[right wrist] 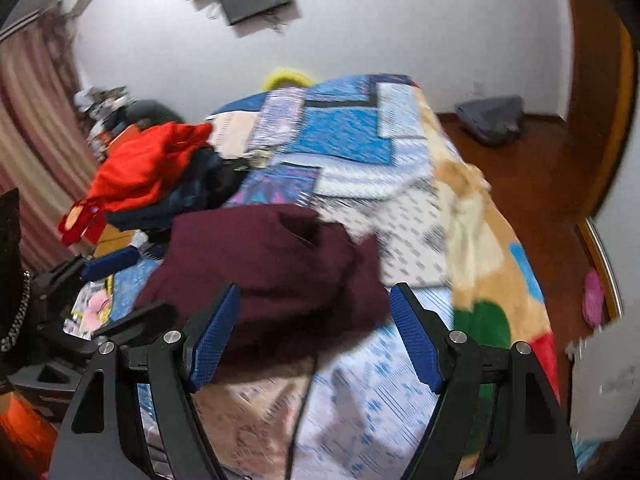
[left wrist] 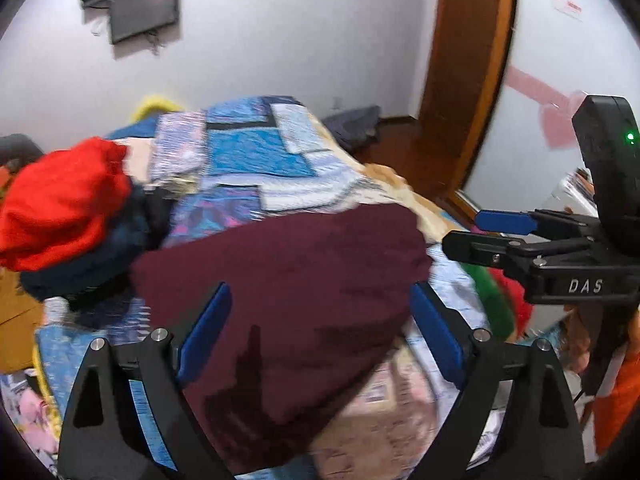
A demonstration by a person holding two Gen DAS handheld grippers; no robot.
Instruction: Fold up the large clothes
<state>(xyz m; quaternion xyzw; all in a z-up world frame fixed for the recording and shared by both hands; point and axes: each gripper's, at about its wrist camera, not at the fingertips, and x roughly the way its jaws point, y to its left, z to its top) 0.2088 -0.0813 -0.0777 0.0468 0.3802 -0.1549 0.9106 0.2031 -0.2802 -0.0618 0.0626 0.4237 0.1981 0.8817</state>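
A dark maroon garment (left wrist: pixel 288 280) lies bunched in a rough fold on the bed's patchwork quilt (left wrist: pixel 256 152). My left gripper (left wrist: pixel 320 286) hovers over its near part, its blue pads wide apart on either side and not pressing the cloth. My right gripper (right wrist: pixel 315 288) also stands open above the maroon garment (right wrist: pixel 264 256), with nothing pinched. In the left wrist view the right gripper (left wrist: pixel 464 232) reaches in from the right, beyond the garment's right edge. In the right wrist view the left gripper (right wrist: pixel 132 284) sits at the garment's left side.
A pile with a red garment (left wrist: pixel 60 204) on dark blue clothes (left wrist: pixel 92 264) sits left of the maroon one. A blanket with coloured patches (right wrist: pixel 492 280) drapes the bed's right edge. Past it are a wooden floor, a grey bag (right wrist: pixel 492 118) and a wooden door frame (left wrist: pixel 468 80).
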